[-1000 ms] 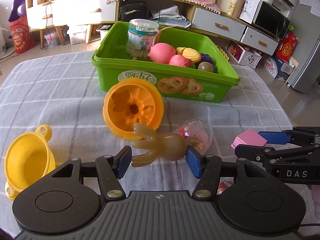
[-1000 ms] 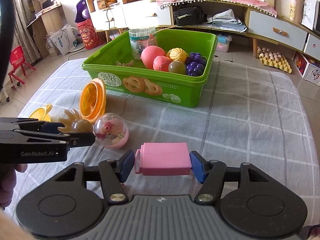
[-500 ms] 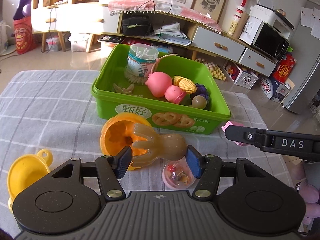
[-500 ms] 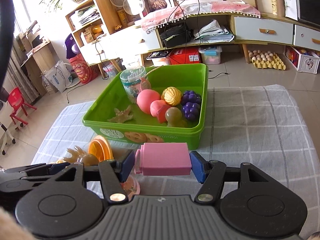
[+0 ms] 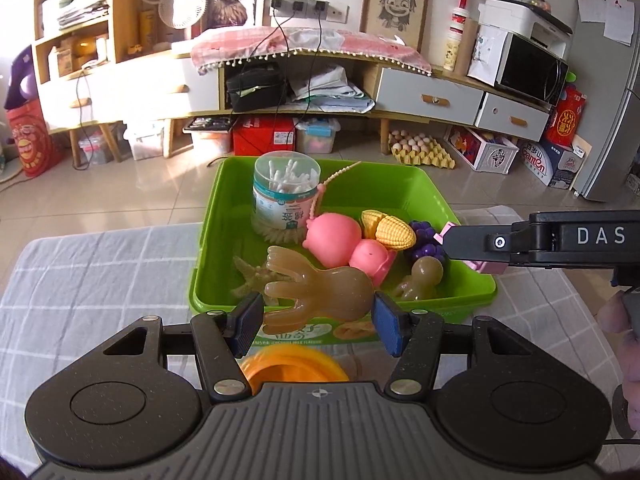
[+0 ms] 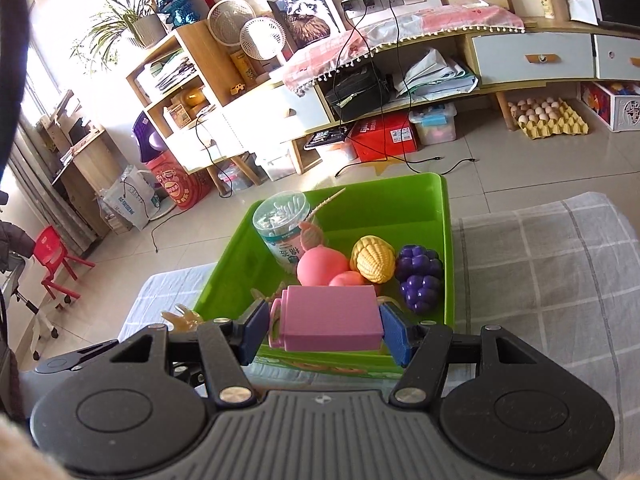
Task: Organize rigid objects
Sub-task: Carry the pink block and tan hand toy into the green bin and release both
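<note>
Both tongs are loaded: the left tongs (image 5: 318, 322) pinch a brown rubbery octopus toy (image 5: 320, 286) across its body, and the right tongs (image 6: 325, 330) pinch a pink block (image 6: 330, 318) by its two flat ends. Each load hangs at about the near wall of the green bin (image 5: 400, 184), the octopus toward the bin's left half and the block toward its right half, with the right tongs reaching in from the side and close to the left ones. My worry is the crowding: if both let go together, the tongs may knock each other, or one load may land on the bin's rim and tumble back onto the worktop (image 5: 92, 280). The octopus looks soft and slick, so it could cling to a pad or bounce out on release. Inside the bin, a jar of cotton swabs (image 5: 286, 196) stands at the back left, with a pink pig (image 5: 336, 238), a corn cob (image 5: 390, 228), purple grapes (image 6: 420, 278), a starfish (image 5: 250, 276) and a second small octopus (image 5: 420, 278) in front of it; a hard drop could tip the jar or leave the block perched on the pile. An orange cup (image 5: 292, 366) lies on the worktop just before the bin, below the left tongs, and could get bumped.
</note>
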### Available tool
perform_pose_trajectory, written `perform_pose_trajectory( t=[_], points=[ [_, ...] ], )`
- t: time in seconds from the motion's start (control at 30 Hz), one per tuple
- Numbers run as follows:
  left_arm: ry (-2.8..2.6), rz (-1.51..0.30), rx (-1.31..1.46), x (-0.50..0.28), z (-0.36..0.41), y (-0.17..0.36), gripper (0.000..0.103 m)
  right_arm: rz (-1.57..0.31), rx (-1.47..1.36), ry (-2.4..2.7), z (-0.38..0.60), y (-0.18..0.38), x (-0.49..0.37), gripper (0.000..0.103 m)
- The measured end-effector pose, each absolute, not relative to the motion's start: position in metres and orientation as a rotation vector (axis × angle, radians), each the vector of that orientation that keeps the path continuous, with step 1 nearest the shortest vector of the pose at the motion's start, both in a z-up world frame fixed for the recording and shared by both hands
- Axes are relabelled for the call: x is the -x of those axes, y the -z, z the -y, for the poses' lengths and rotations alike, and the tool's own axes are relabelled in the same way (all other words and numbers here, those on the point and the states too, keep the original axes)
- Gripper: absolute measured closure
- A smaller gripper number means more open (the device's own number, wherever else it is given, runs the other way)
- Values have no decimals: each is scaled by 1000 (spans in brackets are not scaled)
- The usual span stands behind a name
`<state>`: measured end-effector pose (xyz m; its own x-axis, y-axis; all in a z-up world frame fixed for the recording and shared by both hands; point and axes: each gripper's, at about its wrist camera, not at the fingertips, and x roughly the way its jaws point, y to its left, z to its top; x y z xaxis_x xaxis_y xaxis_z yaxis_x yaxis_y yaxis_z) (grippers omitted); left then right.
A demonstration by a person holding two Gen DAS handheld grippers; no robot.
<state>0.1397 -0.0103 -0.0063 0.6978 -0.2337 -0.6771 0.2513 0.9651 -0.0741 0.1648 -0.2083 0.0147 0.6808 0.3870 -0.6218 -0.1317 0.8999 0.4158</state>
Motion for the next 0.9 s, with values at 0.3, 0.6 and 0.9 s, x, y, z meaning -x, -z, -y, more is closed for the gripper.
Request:
perform_pose_trajectory(
  t=[0.3,0.6,0.9],
  points=[
    [285,-787,-130,-180,12,31,43,-830,-470,-358,194,12,-196,69],
    [276,-852,-121,-202,10,49,43,-868,-497,-337,197,38,-208,69],
    [263,-862,-163,-210,18,54,43,-853,-438,-336,192,38,-208,69]
  ],
)
